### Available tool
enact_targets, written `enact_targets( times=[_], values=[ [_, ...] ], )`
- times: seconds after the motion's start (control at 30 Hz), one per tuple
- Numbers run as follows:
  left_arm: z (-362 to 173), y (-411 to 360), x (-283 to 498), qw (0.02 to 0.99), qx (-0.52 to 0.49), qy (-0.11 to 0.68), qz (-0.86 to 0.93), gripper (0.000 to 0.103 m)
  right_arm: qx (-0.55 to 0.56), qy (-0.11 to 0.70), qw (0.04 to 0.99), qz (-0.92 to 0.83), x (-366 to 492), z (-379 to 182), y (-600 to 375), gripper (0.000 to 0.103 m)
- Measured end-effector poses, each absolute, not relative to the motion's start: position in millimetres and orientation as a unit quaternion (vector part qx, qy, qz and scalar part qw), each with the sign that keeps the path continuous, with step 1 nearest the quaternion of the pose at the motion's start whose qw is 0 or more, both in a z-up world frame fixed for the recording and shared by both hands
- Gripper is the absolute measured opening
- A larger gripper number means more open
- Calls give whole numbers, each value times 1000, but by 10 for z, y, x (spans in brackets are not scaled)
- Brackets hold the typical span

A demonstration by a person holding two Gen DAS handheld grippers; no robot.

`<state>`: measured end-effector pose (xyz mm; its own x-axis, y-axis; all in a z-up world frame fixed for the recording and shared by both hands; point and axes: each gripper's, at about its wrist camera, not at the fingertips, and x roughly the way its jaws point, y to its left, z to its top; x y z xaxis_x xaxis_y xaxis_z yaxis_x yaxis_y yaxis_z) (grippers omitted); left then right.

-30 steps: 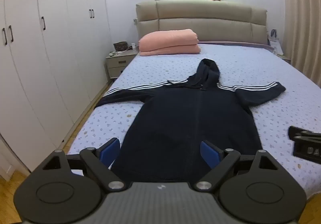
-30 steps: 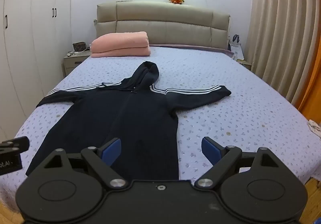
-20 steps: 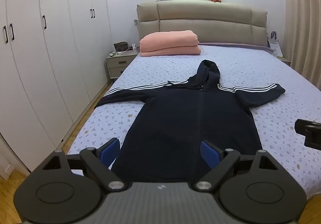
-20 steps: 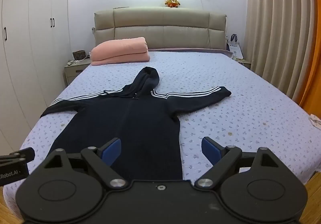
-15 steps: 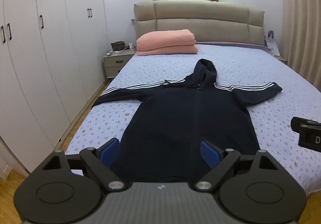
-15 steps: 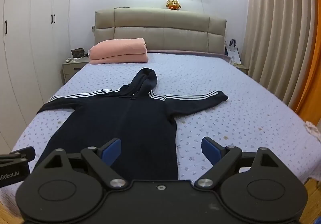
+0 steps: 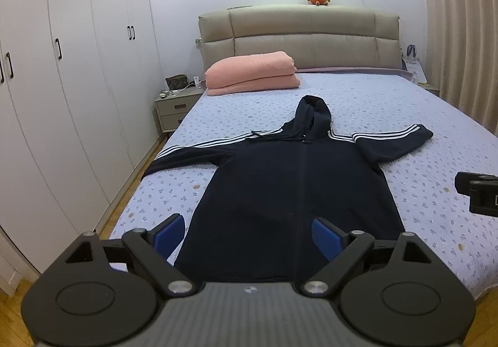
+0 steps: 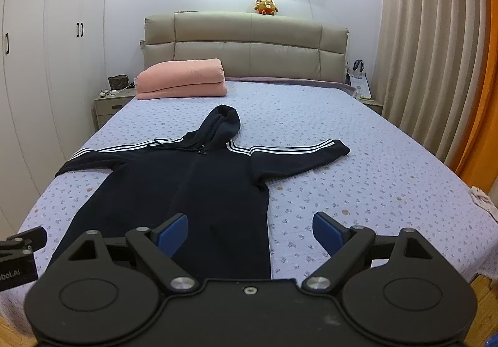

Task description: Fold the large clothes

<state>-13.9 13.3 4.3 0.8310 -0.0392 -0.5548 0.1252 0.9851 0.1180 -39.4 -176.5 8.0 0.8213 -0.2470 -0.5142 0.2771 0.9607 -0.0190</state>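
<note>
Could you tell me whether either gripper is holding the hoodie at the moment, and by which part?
Neither: the left gripper and right gripper are open above the hoodie.

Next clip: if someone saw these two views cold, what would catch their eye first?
Most likely the dark hoodie, spread flat on the bed with both white-striped sleeves stretched out and its hood pointing at the headboard. Next, the folded pink blanket at the head of the bed, and the small stuffed toy on top of the headboard under the bright wall light. Both grippers, left and right, hang open near the bed's foot.
</note>
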Motion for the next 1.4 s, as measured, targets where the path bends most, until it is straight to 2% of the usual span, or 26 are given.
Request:
enact_targets(
  times=[0.63,1.4],
  values=[
    [30,323,-56,947,27,319,-42,91,18,270,955,-123,-396,114,-1762,103],
    [-22,381,-101,945,17,323,-41,91,15,277,954,-114,-386,111,-1771,103]
  ],
)
